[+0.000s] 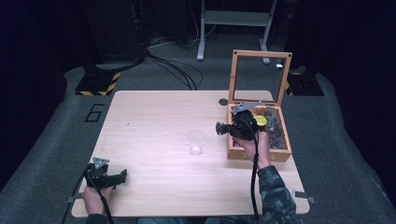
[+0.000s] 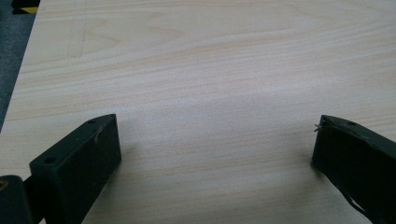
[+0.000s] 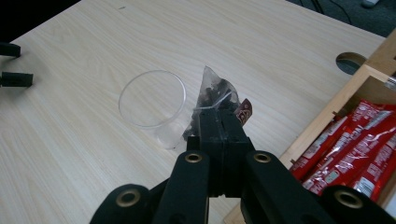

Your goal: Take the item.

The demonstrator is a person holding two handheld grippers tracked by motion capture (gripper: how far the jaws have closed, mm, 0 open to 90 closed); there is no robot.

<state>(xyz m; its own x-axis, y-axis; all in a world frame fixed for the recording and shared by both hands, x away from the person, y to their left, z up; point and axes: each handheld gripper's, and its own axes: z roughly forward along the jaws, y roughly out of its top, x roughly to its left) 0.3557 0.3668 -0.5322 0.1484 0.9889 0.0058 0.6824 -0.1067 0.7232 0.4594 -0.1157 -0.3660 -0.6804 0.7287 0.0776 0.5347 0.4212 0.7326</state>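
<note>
Right gripper view: right gripper [image 3: 219, 122] jaws clamped on small clear pyramid tea sachet [image 3: 212, 95], just right of clear plastic cup [image 3: 152, 100]. Sachet light, soft; grip top corner. Left gripper [image 2: 215, 144] jaws wide, empty.

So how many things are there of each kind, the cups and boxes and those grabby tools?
Clear plastic cup: 1
Wooden box with its lid up: 1
Tea bag pinched in the right gripper: 1
Grippers, counting the left gripper too: 2
Total: 5
</note>
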